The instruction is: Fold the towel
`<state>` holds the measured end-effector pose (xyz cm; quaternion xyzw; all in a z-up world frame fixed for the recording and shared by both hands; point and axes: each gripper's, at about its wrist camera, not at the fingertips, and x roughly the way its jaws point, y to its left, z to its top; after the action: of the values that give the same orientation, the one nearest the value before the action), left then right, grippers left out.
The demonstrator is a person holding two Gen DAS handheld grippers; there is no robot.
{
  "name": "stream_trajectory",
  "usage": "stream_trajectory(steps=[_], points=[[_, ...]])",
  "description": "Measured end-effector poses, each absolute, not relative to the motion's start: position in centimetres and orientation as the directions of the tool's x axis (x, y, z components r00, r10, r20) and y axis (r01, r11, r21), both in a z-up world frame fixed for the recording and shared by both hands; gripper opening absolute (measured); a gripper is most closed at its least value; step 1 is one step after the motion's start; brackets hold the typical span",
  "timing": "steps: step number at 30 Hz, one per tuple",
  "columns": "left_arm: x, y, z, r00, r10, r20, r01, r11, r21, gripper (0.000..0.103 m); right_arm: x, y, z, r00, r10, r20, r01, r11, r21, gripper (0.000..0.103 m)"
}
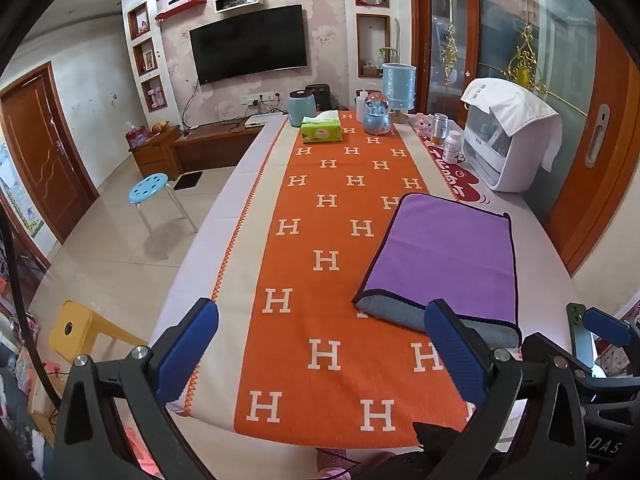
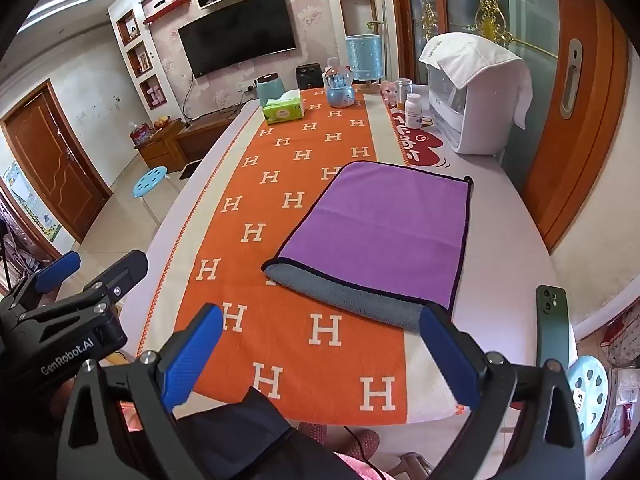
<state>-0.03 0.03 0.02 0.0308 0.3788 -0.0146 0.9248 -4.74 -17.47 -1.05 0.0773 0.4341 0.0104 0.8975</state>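
A purple towel (image 1: 444, 256) with a dark hem lies folded flat on the table, its grey underside showing along the near edge (image 1: 400, 312). It also shows in the right wrist view (image 2: 380, 232). My left gripper (image 1: 320, 344) is open and empty, above the near part of the orange runner, left of the towel's near edge. My right gripper (image 2: 320, 348) is open and empty, just short of the towel's near edge. The left gripper also shows at the left of the right wrist view (image 2: 60, 304).
An orange H-patterned runner (image 1: 328, 240) covers the table. At the far end stand a green tissue box (image 1: 322, 130), a blue jar (image 1: 300, 108), a snow globe (image 1: 376, 114), bottles (image 1: 452, 146) and a white appliance (image 1: 508, 148). A green phone (image 2: 554, 328) stands at the right. A blue stool (image 1: 148, 190) is on the floor.
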Motion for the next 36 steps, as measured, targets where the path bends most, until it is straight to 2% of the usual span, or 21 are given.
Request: stream_trajectory(steps=[36], points=[[-0.4,0.2,-0.1,0.693,-0.056,-0.719,0.101,0.995,0.020,0.102,-5.6,-17.0,-1.6,0.596,0.062,-0.800,0.096,0.984,0.148,0.099]])
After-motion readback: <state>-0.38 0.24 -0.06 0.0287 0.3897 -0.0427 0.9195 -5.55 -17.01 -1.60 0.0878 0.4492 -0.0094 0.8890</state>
